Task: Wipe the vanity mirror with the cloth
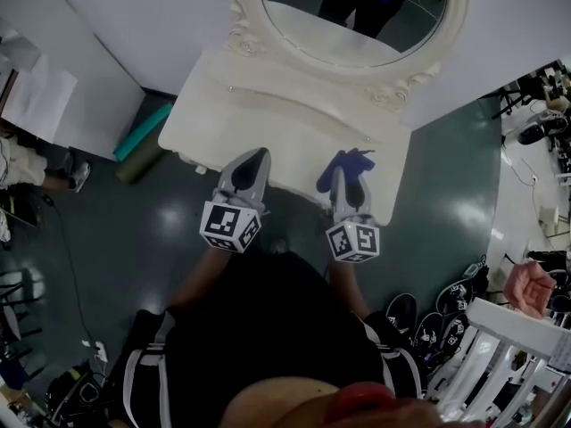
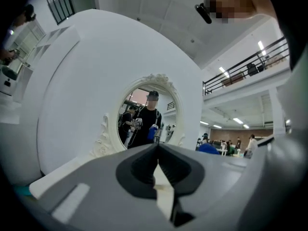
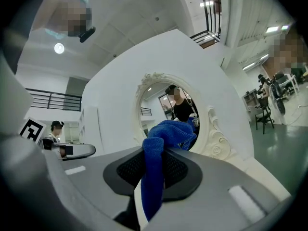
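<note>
An oval vanity mirror (image 1: 357,12) in a carved white frame stands at the back of a white vanity table (image 1: 285,123). My right gripper (image 1: 348,169) hangs over the table's front edge, shut on a blue cloth (image 1: 350,163); the blue cloth (image 3: 161,143) bunches out between the jaws in the right gripper view, with the mirror (image 3: 173,114) straight ahead. My left gripper (image 1: 248,172) is beside it, also at the front edge, shut with nothing in it. The mirror (image 2: 147,117) is ahead in the left gripper view too.
White wall panels flank the vanity. A teal roll (image 1: 143,132) leans by the table's left side on the dark floor. White shelving (image 1: 513,355) and several spare grippers (image 1: 437,324) are at the lower right, with a person's hand (image 1: 528,285) above them.
</note>
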The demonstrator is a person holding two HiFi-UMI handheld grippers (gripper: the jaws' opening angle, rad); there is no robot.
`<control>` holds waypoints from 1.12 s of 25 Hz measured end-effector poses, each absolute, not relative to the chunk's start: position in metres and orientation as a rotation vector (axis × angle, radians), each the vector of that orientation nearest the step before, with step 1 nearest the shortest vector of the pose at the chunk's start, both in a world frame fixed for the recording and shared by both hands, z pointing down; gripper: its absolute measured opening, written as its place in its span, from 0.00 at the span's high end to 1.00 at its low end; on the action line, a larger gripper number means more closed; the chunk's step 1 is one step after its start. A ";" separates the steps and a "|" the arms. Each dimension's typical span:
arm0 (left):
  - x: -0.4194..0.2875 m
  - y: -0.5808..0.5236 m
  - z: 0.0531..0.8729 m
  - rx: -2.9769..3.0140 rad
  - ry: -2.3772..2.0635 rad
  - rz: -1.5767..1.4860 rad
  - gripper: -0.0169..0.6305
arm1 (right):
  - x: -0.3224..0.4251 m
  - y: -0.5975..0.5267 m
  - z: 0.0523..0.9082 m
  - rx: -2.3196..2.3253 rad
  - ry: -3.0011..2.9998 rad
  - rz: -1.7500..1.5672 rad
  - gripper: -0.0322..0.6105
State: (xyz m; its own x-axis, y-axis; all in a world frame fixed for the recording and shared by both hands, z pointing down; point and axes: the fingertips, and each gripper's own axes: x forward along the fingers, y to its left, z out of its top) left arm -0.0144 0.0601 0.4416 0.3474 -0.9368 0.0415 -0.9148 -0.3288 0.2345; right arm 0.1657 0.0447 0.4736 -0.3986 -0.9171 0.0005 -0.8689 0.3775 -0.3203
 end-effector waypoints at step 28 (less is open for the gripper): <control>-0.027 -0.128 0.396 2.551 -1.426 -0.178 0.96 | 0.140 -0.123 0.430 -1.753 2.294 -0.316 0.83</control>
